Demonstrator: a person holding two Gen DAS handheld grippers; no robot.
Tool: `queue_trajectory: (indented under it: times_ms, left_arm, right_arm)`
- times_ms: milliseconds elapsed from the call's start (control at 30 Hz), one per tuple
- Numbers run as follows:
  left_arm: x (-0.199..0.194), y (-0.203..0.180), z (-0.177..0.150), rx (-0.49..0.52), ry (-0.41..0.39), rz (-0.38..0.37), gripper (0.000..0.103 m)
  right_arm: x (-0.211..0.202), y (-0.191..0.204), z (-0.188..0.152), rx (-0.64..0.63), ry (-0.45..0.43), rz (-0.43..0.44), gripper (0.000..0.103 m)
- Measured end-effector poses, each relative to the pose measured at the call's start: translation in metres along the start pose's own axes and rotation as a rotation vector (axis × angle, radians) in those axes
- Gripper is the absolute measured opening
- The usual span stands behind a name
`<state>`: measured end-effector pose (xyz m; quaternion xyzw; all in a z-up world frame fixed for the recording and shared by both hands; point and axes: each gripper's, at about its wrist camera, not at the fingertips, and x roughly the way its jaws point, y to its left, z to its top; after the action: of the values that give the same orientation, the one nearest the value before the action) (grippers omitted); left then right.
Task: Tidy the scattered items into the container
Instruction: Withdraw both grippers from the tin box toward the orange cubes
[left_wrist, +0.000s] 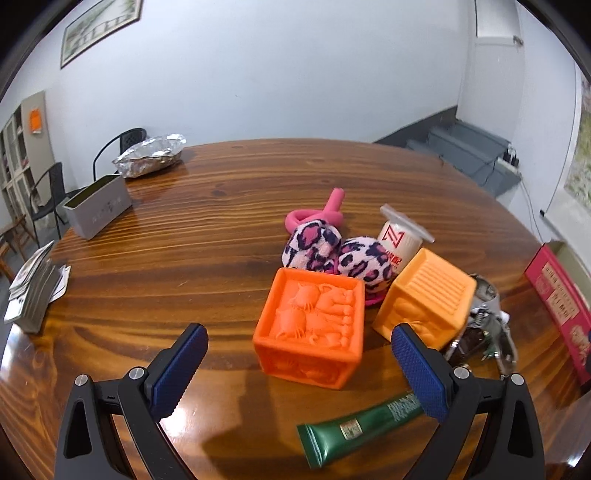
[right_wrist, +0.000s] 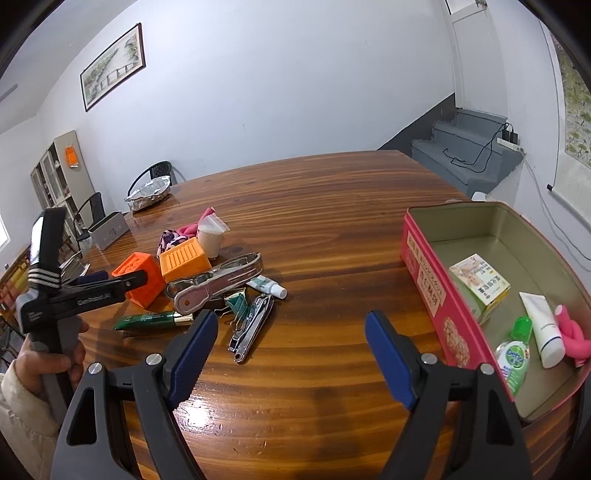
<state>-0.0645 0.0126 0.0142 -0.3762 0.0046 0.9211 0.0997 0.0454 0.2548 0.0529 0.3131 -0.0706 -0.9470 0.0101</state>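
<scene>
We're over the tabletop (right_wrist: 314, 229), red tin (right_wrist: 436, 295) at our right, part filled. Both jaws gape, empty. Left gripper (left_wrist: 299, 354) nears the orange cube (left_wrist: 310, 325); it's probably soft and may squirt free, shoving the paler cube (left_wrist: 424, 295), green tube (left_wrist: 354, 428) and nail clippers (right_wrist: 251, 325) apart.

A lived-in room of a home or small office is showing here. A large polished wooden counter (right_wrist: 332, 229) is filling the middle, with black chairs (right_wrist: 155, 173) standing at its 11 o'clock edge. A framed landscape picture (right_wrist: 112, 66) is hanging on the white wall at 10 o'clock, and a glass-fronted cabinet (right_wrist: 51, 177) is standing at 9 o'clock. Grey steps (right_wrist: 469, 147) are rising toward a white door (right_wrist: 471, 51) at 2 o'clock, a power strip (right_wrist: 511, 142) sitting beside them.
</scene>
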Motion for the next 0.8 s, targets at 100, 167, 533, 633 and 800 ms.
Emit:
queue_trajectory:
  times_ms: [100,167,533,633,800]
  left_arm:
    - [0.011,0.002,0.003,-0.004,0.021,-0.001,0.101]
    - [0.015,0.004,0.003,-0.019,0.031,-0.004,0.101]
    - [-0.003,0.004,-0.002,-0.042,0.013,-0.015,0.056]
    - [-0.014,0.009,-0.002,-0.073,-0.008,-0.020,0.055]
    - [-0.026,0.013,-0.002,-0.084,-0.036,-0.018,0.054]
  right_arm:
    - [0.001,0.002,-0.001,-0.007,0.006,0.000,0.085]
    - [0.003,0.003,-0.002,-0.015,0.012,-0.002,0.085]
    - [0.014,0.007,-0.006,-0.016,0.055,0.032,0.085]
    - [0.020,0.006,-0.005,0.007,0.081,0.048,0.085]
    - [0.029,0.019,0.009,-0.030,0.089,0.065,0.085]
